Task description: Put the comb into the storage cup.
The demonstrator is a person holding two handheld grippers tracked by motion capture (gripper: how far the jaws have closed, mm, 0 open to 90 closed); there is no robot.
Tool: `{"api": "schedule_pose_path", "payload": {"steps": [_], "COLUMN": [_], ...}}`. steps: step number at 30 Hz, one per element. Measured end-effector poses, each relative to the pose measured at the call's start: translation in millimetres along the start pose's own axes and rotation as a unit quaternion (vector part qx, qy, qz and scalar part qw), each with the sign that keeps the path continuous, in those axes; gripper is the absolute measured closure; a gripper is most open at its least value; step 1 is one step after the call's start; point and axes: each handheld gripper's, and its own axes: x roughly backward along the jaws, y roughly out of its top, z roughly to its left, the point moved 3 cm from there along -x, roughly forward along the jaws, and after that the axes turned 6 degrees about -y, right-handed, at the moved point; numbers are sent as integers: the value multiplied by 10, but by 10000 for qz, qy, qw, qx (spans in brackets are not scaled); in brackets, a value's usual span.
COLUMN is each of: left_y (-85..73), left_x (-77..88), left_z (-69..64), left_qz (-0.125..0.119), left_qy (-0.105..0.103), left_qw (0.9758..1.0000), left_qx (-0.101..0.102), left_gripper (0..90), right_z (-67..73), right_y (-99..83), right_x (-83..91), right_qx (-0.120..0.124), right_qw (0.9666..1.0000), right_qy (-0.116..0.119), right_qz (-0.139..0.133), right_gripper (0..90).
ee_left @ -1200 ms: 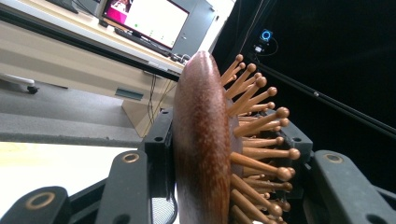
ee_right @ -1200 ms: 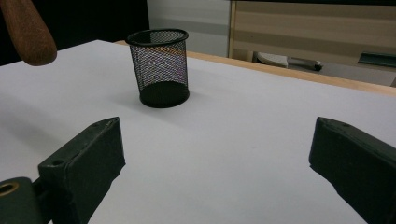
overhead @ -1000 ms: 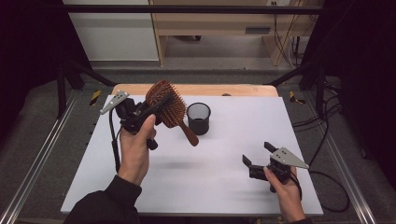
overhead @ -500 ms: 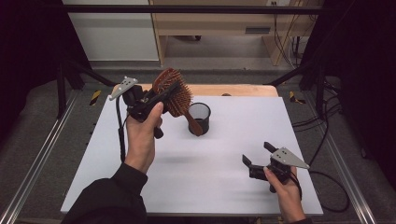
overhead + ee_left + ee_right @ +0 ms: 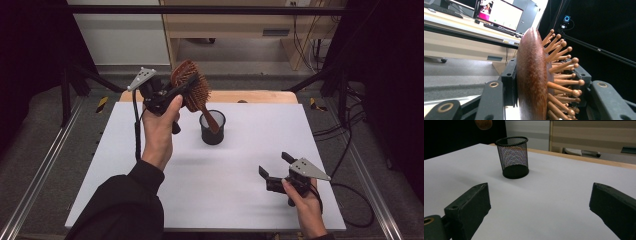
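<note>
Since the earlier frame the left gripper (image 5: 172, 95) has carried the hairbrush (image 5: 192, 90) up and across toward the mesh cup (image 5: 212, 127), so that the handle end, which hung over bare tabletop (image 5: 150, 190) beside the cup, now dips at the cup's mouth. The right gripper (image 5: 275, 172) has kept its place near the front right corner.

In the high view the brush is tilted, its bristled head up and to the left, its handle slanting down to the right into or just over the cup's rim; whether it touches the mesh cannot be told. The left gripper's fingers are clamped on the brush head: the left gripper view shows the brown wooden back (image 5: 531, 80) edge-on between the two black fingers (image 5: 490, 100), with the round-tipped wooden bristles pointing right.

The cup stands upright on the white tabletop toward its far middle. The right gripper rests low on the tabletop, well apart from the cup, its fingers (image 5: 469, 207) spread wide with nothing between them; its view looks across the bare surface at the cup (image 5: 512, 157).
</note>
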Motion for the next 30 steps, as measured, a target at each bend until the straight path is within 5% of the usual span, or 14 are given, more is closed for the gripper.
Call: {"api": "schedule_pose_path", "payload": {"steps": [12, 30], "left_y": [4, -2], "left_x": [-144, -297], "left_z": [65, 210], "left_qz": [19, -56], "left_qy": [82, 259], "left_qw": [9997, 9995], "left_qx": [-236, -172], "left_gripper": [510, 510], "right_z": [15, 15], "right_y": [-10, -18], "right_x": [-13, 1], "right_qx": [-30, -57], "right_qw": [10000, 10000], "right_qy": [41, 22], "right_qz": [42, 33], "right_gripper": [43, 41]}}
